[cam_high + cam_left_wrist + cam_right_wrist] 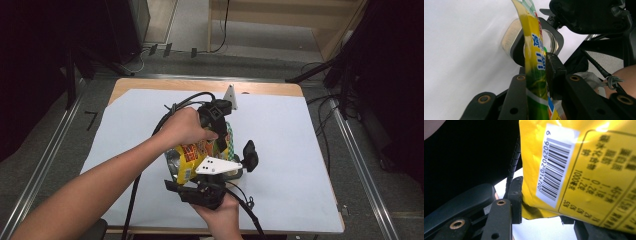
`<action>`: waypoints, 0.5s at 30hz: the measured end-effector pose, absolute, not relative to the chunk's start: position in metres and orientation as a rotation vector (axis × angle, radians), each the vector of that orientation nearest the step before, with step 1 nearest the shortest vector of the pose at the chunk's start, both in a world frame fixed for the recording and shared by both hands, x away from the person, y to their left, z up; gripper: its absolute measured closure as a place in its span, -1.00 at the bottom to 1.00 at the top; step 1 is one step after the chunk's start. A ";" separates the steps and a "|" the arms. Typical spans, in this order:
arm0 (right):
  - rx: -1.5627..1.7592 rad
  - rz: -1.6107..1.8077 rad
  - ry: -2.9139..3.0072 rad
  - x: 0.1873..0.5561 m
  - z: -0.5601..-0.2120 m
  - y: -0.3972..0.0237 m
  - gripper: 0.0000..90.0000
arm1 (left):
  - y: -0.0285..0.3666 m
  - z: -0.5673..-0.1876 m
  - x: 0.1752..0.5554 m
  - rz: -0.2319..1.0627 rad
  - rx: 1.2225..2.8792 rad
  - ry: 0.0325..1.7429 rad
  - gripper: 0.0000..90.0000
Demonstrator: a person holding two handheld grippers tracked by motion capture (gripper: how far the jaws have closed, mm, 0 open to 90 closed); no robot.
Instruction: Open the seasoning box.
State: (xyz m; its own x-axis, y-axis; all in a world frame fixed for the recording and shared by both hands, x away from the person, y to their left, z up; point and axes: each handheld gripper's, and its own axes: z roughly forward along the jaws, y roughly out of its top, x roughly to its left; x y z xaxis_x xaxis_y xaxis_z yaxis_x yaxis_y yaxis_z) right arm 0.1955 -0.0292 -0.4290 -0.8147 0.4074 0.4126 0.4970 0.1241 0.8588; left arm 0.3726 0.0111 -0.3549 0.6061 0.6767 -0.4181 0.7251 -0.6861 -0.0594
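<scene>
1. In the centre of the high view, the yellow snack bag (192, 157) was held above the white table cover (280, 125) between two hand-held tools, apparently so that each could take one end of it.
2. The left gripper (218, 131) came at the bag from the upper side of the frame. In the left gripper view the bag's thin sealed edge (534, 62) ran upright between its jaws, which stood close on either side of the film. No gap showed, so the edge looked lightly clamped.
3. The right gripper (200, 192) sat at the lower centre of the high view, held from below by the right hand (220, 217). In the right gripper view the bag's barcode side (579, 170) filled the upper right, with its lower corner pressed against the left pad. The far pad was partly hidden behind the bag, but the jaws seemed clamped on that corner.
4. Holding the opposite ends probably kept the bag taut and off the table, ready for pulling the seal apart.
5. A round container (510, 41) lay on the cover just beyond the bag in the left gripper view.
6. Room to move was generous. The cover lay bare to the right and left of the frame, and the table's edges and the metal rails (360, 170) were well apart from both tools.
</scene>
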 end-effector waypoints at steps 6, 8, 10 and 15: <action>-0.922 -1.811 -2.297 0.195 -0.429 -0.029 0.41 | 0.015 -0.355 0.373 -0.628 2.711 1.178 0.73; -0.921 -1.812 -2.297 0.195 -0.430 -0.030 0.41 | 0.016 -0.354 0.373 -0.632 2.715 1.172 0.72; -0.918 -1.812 -2.299 0.194 -0.430 -0.029 0.41 | 0.018 -0.354 0.372 -0.639 2.705 1.173 0.74; -0.915 -1.805 -2.309 0.194 -0.430 -0.028 0.41 | 0.019 -0.355 0.370 -0.623 2.727 1.170 0.87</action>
State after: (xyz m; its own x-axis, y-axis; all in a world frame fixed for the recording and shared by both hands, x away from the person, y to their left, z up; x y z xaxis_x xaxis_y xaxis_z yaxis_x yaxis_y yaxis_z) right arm 0.1939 -0.0279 -0.4305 -0.8202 0.4054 0.4037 0.4897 0.1326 0.8618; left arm 0.3705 0.0191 -0.3555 0.6189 0.6697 -0.4104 0.7145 -0.6971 -0.0602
